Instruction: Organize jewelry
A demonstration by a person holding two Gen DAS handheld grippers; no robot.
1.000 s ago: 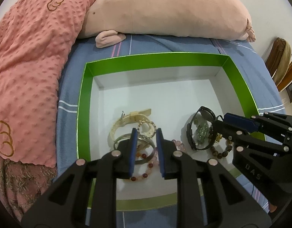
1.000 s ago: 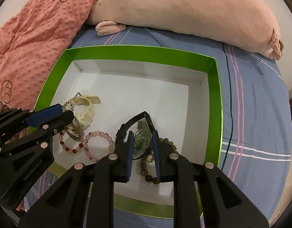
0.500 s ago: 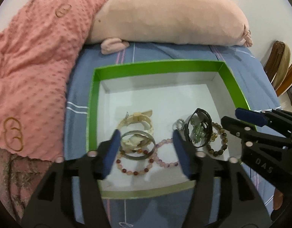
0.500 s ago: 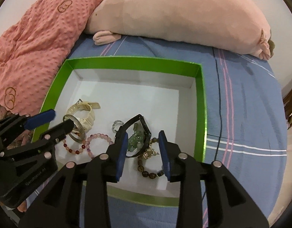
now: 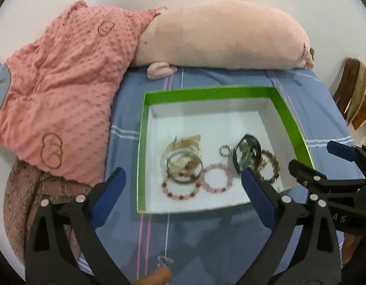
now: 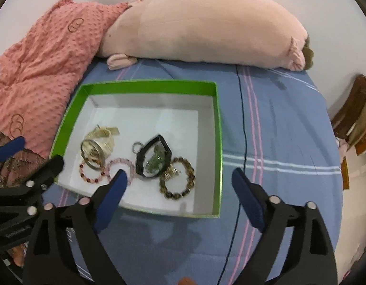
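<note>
Both hand-held grippers, left (image 5: 183, 187) and right (image 6: 178, 185), were spread wide, holding nothing, above the box's (image 6: 217, 128) near edge. The bed (image 6: 278, 123) carried a pink pillow (image 6: 202, 26) and blanket (image 5: 64, 90) behind it. The jewelry lay inside the box: watch (image 6: 154, 156), bangle (image 5: 184, 169), bead bracelets (image 6: 178, 180), ring (image 5: 225, 150).

Both tongs spread wide, gripping nothing

Left tongs (image 5: 183, 185) hold blue pads far apart at 7 and 5 o'clock; right tongs (image 6: 179, 184) gape likewise, each pair showing at the other view's 3 or 9 o'clock edge.
</note>
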